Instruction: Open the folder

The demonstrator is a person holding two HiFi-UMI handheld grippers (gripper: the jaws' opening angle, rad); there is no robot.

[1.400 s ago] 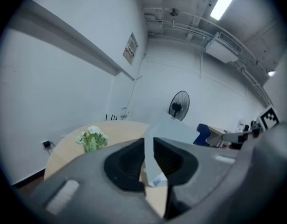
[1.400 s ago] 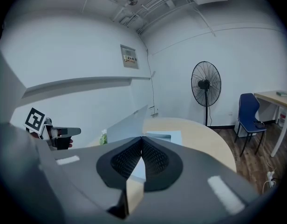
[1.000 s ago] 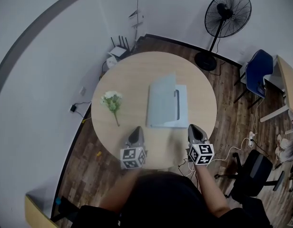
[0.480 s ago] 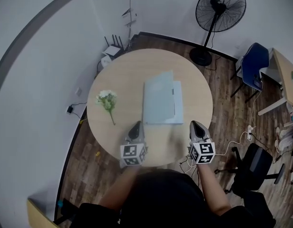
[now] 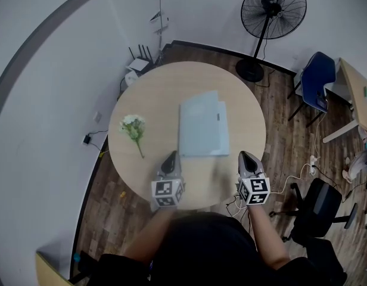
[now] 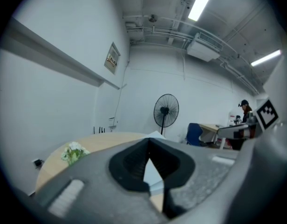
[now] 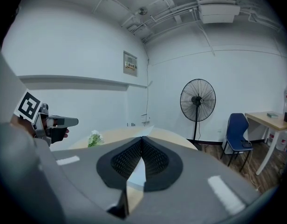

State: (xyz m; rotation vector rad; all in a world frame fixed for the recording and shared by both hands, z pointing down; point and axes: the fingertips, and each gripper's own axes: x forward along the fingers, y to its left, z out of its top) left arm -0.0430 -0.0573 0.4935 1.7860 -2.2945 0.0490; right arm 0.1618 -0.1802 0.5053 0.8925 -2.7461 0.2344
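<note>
A pale blue folder [image 5: 201, 130] lies flat in the middle of the round wooden table [image 5: 154, 94], its top leaf slightly skewed, with a dark clip mark near its right edge. My left gripper [image 5: 170, 155] hovers shut just left of the folder's near left corner, holding nothing. My right gripper [image 5: 243, 154] is shut and empty to the right of the near right corner. In the left gripper view the jaws [image 6: 149, 143] meet, and the folder [image 6: 152, 174] shows below them. The right gripper view shows its jaws [image 7: 142, 140] closed over the folder [image 7: 136, 172].
A small bunch of white flowers [image 5: 136, 128] lies on the table's left side. A standing fan [image 5: 273, 8] is beyond the table, a blue chair [image 5: 314, 82] and desk to the right, and a black office chair [image 5: 317, 210] at my right. A person works in the far background [image 6: 245, 107].
Both grippers have shifted a little along the table's near edge, the right one slightly away from the folder's corner. Both stay shut. The folder lies as before.
</note>
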